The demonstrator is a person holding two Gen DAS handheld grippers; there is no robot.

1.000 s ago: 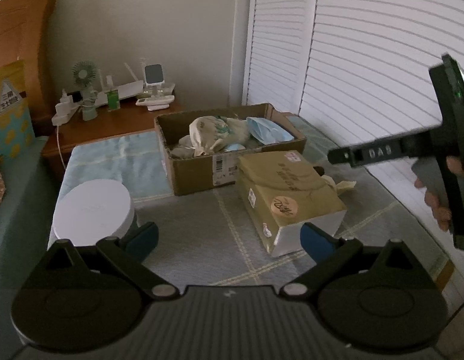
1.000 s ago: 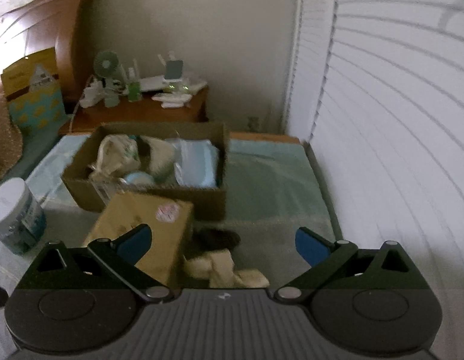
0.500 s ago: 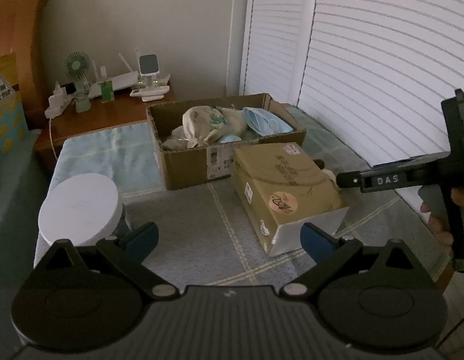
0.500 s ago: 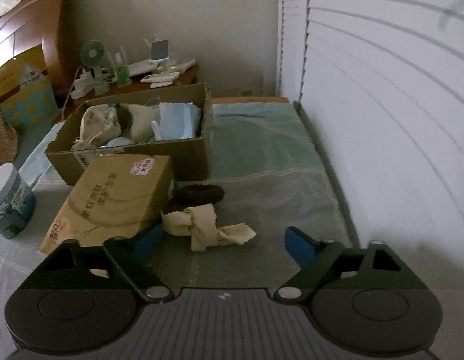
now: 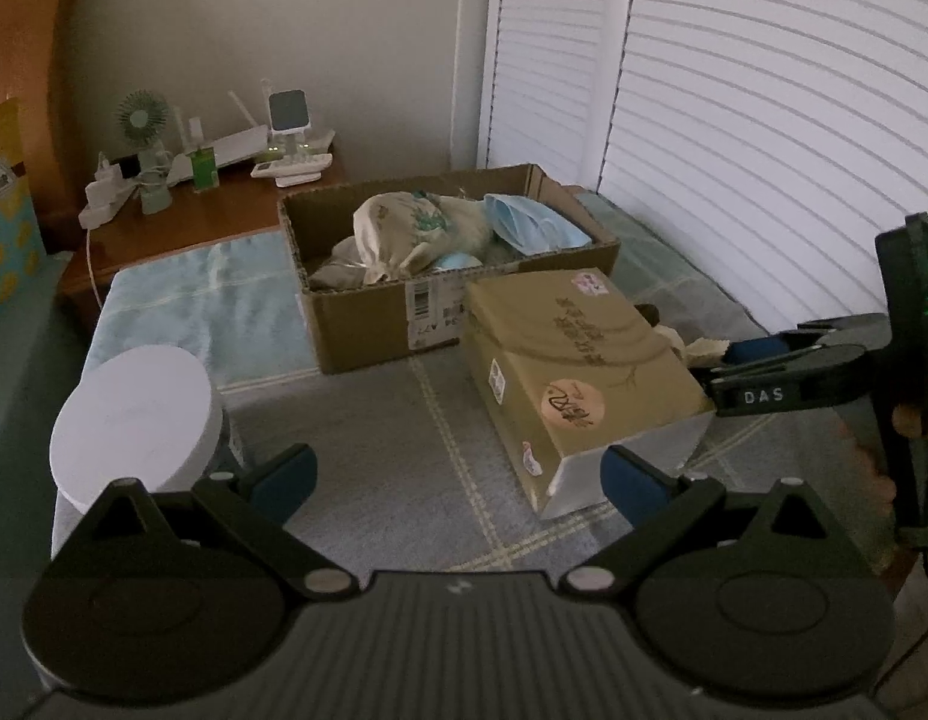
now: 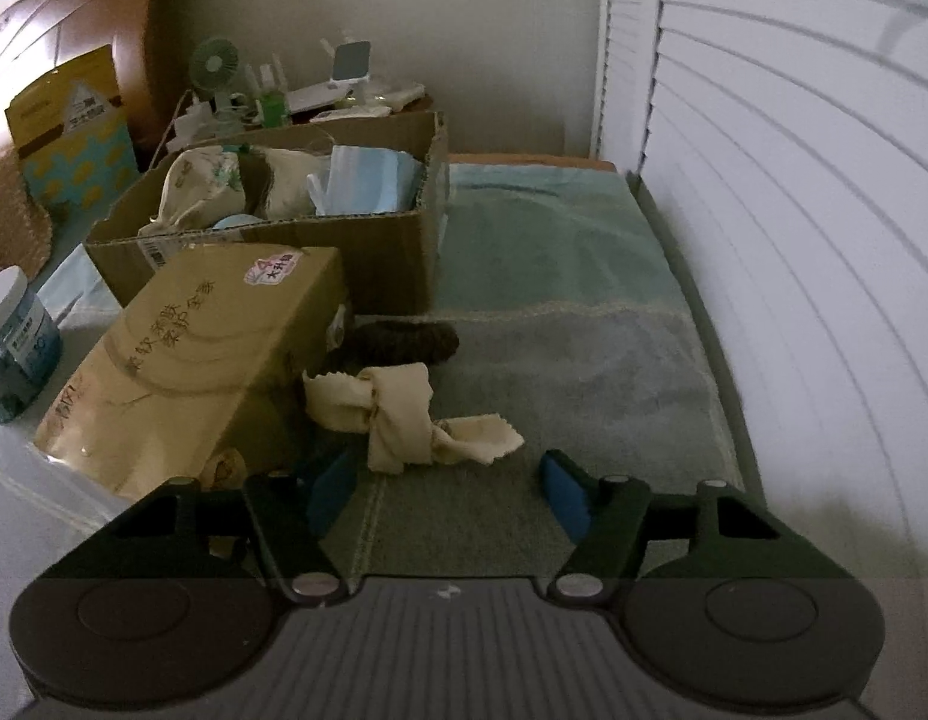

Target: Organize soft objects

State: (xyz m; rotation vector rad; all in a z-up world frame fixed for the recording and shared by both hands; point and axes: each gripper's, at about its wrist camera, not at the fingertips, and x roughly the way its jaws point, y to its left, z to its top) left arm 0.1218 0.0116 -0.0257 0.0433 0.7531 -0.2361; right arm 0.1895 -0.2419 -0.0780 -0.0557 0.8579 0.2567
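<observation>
We count two cardboard-coloured boxes on the bed: one open carton (image 5: 368, 324) at the far side and one closed tan box (image 5: 572, 360) near it. Inside the carton we can make out one printed cloth bag (image 5: 404, 228) and one stack of blue face masks (image 5: 530, 228), the rest is a jumble. One knotted cream cloth (image 6: 398, 414), one dark fuzzy thing (image 6: 404, 342), one white-lidded tub (image 5: 134, 414). Far left, one little fan (image 5: 143, 120).

Right gripper (image 6: 443, 489) lower, fingers (image 6: 563, 495) narrower.
</observation>
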